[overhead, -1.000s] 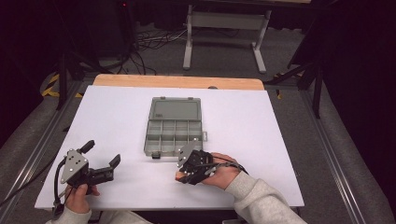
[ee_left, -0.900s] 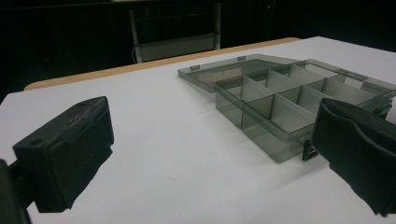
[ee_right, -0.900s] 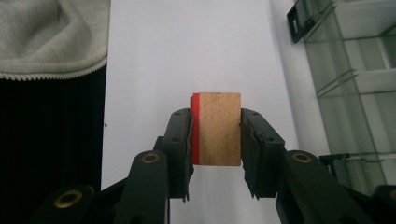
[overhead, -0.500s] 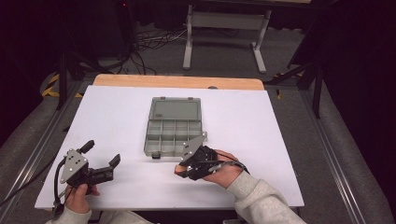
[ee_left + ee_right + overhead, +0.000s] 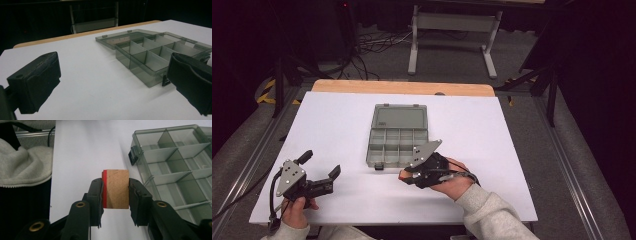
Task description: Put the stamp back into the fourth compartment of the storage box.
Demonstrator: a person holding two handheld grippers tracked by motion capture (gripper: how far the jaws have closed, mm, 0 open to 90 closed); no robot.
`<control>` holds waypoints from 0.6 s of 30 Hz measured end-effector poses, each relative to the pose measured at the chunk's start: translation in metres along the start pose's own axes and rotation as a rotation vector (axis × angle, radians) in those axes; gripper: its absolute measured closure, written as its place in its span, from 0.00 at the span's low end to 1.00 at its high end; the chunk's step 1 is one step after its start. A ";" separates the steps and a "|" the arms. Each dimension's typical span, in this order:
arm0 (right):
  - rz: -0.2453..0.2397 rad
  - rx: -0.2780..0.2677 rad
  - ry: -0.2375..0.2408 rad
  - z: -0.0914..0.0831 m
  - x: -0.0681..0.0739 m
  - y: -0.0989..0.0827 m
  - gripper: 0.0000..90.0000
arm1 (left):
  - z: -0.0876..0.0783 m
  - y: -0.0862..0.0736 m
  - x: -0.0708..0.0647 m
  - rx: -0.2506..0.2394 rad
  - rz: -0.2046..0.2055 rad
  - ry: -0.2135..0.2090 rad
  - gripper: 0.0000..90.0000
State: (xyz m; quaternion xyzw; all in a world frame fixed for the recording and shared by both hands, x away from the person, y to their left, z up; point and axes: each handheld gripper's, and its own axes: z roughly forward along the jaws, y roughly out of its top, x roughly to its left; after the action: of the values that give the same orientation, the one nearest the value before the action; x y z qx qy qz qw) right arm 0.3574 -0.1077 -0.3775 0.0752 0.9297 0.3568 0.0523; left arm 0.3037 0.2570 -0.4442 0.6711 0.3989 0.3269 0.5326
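right gripper (image 5: 115, 195) clamped on small wooden block with red edge (image 5: 115, 188) | left gripper (image 5: 319, 167) gaping, idle | risk: might snag a divider of smoky clear plastic compartment box (image 5: 396, 142), tipping out onto white bench (image 5: 337, 120)

I'm looking at a lab or test room, not a home. The desk (image 5: 337, 130) is a plain white sheet over a wooden board, set on a metal frame with rails (image 5: 257, 160) along both sides. Loose cables (image 5: 367, 50) trail over the grey carpet behind it, beside a grey metal stand (image 5: 452, 45). Yellow-and-black hazard tape (image 5: 266, 92) marks the floor at the left, and the surroundings are dark.
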 end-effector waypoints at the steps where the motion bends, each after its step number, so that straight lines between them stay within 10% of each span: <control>1: 0.001 -0.004 -0.003 -0.001 0.000 0.000 0.73 | 0.000 0.000 0.000 0.000 0.000 0.000 0.00; 18: 0.046 -0.074 -0.078 -0.013 -0.008 0.000 0.73 | 0.000 0.000 0.000 0.002 0.007 0.000 0.00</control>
State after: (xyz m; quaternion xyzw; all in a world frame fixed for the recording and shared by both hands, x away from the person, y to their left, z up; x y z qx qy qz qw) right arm 0.3636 -0.1178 -0.3679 0.1084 0.9111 0.3890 0.0828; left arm 0.3037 0.2568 -0.4441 0.6731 0.3970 0.3282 0.5307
